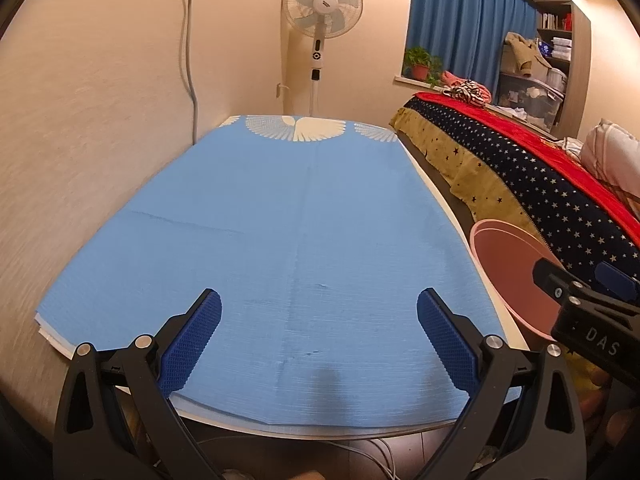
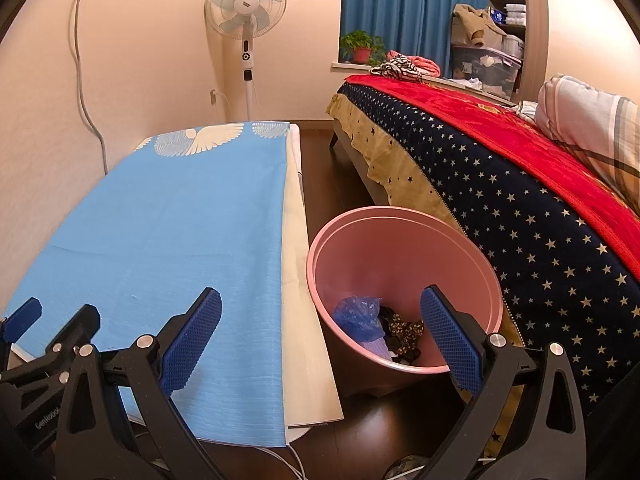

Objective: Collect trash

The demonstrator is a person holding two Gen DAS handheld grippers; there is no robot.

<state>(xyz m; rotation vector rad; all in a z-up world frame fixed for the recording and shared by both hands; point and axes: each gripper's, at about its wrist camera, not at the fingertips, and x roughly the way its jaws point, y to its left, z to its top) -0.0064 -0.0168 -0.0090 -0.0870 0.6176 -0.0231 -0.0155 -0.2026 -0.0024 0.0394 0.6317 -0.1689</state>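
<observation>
A pink bin (image 2: 404, 240) stands on the floor between the table and the bed; it also shows at the right in the left wrist view (image 1: 508, 256). Inside it lie a crumpled blue plastic bag (image 2: 358, 314) and dark patterned scraps (image 2: 404, 330). My right gripper (image 2: 320, 328) is open and empty, above the table's right edge and the bin's near rim. My left gripper (image 1: 319, 328) is open and empty over the near end of the table's blue cloth (image 1: 280, 220). No trash shows on the cloth.
The table sits against the wall on the left. A bed with a starred navy cover and red blanket (image 2: 500, 168) runs along the right. A standing fan (image 2: 246, 12) is at the far end. Dark wood floor (image 2: 316, 144) separates table and bed.
</observation>
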